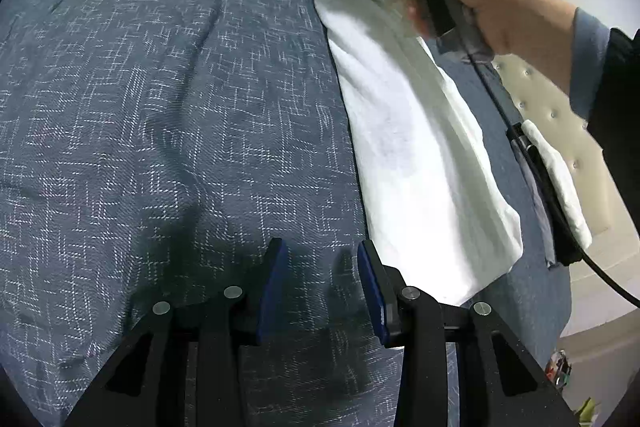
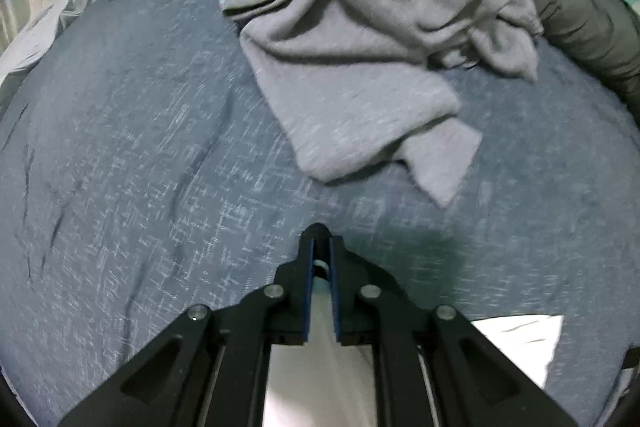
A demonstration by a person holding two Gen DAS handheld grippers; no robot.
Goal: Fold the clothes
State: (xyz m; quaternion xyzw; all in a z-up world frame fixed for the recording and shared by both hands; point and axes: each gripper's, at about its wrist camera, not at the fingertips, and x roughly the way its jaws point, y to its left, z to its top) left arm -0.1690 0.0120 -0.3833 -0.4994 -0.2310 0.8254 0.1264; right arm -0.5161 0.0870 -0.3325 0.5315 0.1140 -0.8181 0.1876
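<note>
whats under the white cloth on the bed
The white cloth lies on the blue patterned bedspread, which shows all around it. Whatever sits directly beneath it is covered. The right gripper is shut on its far end.

Left gripper (image 1: 322,259): jaws parted, nothing between pads, pointing steeply down. Right gripper (image 2: 321,243): jaws nearly closed, pinching white cloth (image 2: 320,339), angled down. Right hand (image 1: 484,3) wrapped around handle, sleeve visible.

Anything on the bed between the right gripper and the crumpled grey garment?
Nothing visible. Only bare blue bedspread lies between the shut right gripper and the grey garment. The folded white cloth sits behind and under it, not ahead.
</note>
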